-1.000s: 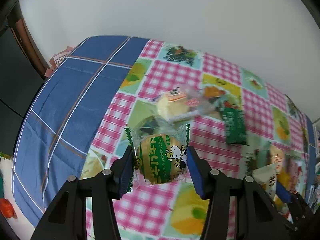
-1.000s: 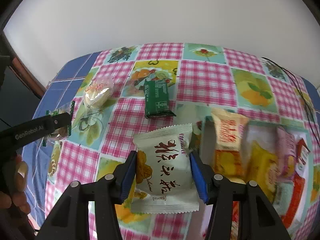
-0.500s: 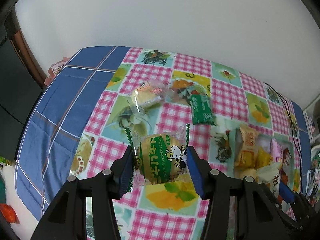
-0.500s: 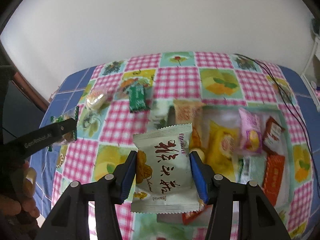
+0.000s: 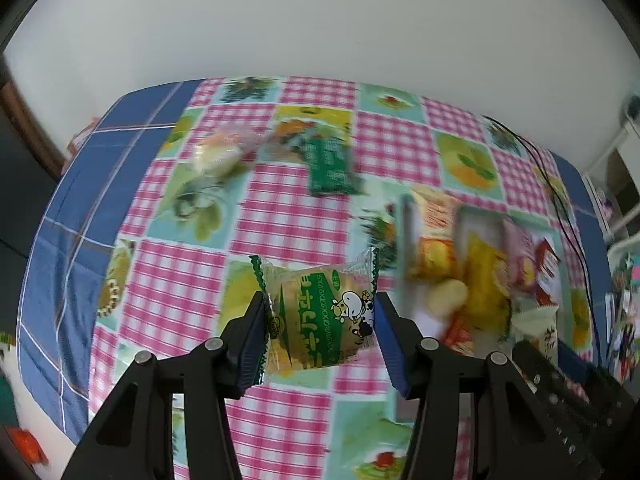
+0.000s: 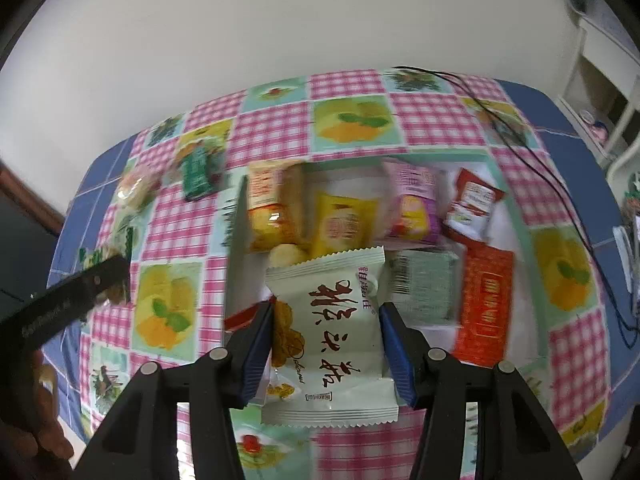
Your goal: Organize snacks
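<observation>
Between the blue pads of the left gripper (image 5: 319, 334): one green cow-print snack packet (image 5: 320, 316), clamped at its two side edges, held clear above the tablecloth (image 5: 180, 280). Long axis runs across the claw, pad to pad; printed face toward the camera, lettering turned sideways, serrated green seams at either end, top edge tilted slightly up to the right.

Between the pads of the right gripper (image 6: 327, 344): one pale white packet with red characters (image 6: 328, 328), gripped at mid-height on both sides. Long axis runs along the fingers, away from the camera; crimped top seam points forward, bottom seam hangs nearest the lens.

Ahead of and beneath the right claw: shallow tray (image 6: 520, 216) with pale green rim, holding several packets, among them:
- yellow packet (image 6: 344, 224), just ahead of the held packet;
- pink packet (image 6: 412, 208), ahead and right;
- red-and-white sachet (image 6: 472, 204), further right;
- red-orange packet (image 6: 484, 304), beside the right finger;
- grey-green packet (image 6: 424, 284), just right of the held packet.

Ahead and left of both claws, outside the tray: dark green packet (image 5: 330, 166) and a clear-wrapped pale cake (image 5: 216, 154), both blurred, lying on the cloth.
</observation>
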A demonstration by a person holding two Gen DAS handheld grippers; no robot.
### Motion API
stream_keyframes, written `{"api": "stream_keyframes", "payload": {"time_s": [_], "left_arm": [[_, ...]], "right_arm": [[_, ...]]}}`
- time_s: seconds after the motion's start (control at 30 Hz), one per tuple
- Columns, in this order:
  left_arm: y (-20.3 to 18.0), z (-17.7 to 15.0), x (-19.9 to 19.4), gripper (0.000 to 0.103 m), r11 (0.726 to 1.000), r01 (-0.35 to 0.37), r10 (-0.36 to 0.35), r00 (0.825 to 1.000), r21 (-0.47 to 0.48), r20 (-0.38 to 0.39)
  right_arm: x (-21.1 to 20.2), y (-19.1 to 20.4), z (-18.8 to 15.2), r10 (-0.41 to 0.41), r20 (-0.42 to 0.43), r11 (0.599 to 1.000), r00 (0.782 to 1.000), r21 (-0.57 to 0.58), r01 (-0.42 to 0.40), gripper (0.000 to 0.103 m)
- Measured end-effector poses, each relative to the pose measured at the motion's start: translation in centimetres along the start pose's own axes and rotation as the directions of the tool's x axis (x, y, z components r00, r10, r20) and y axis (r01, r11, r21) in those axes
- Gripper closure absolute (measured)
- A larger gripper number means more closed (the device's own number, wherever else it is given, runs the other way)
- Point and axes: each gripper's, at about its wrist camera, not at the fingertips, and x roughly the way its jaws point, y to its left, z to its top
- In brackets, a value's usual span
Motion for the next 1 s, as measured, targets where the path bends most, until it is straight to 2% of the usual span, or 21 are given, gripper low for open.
{"api": "stream_keyframes", "payload": {"time_s": [0.27,0.53,0.77,1.0], "left_arm": [[-6.1,-1.9,0.0,0.049,0.992,0.022,-0.021,1.0,0.128,-0.008],[-11.4,-3.6,0.0,0.049,0.969,0.044,-0.04,0.999,0.243,-0.018],[-14.9,-5.2,0.1,0.049,0.943,0.044,-0.037,0.999,0.329,-0.027],[-17.0,-6.5,1.3,0.049,0.917,0.013,0.004,0.999,0.4,-0.043]], "right_arm": [[-0.4,-5.3,0.0,-0.039,-0.008,0.994,0.999,0.102,0.04,0.047],[-0.9,-10.1,-0.2,-0.071,-0.014,0.977,0.997,0.199,0.073,0.047],[-1.0,-12.4,-0.5,-0.095,-0.019,0.97,0.995,0.225,0.097,0.047],[0.0,-12.7,-0.8,-0.08,-0.037,0.967,0.996,0.239,0.087,0.047]]}}
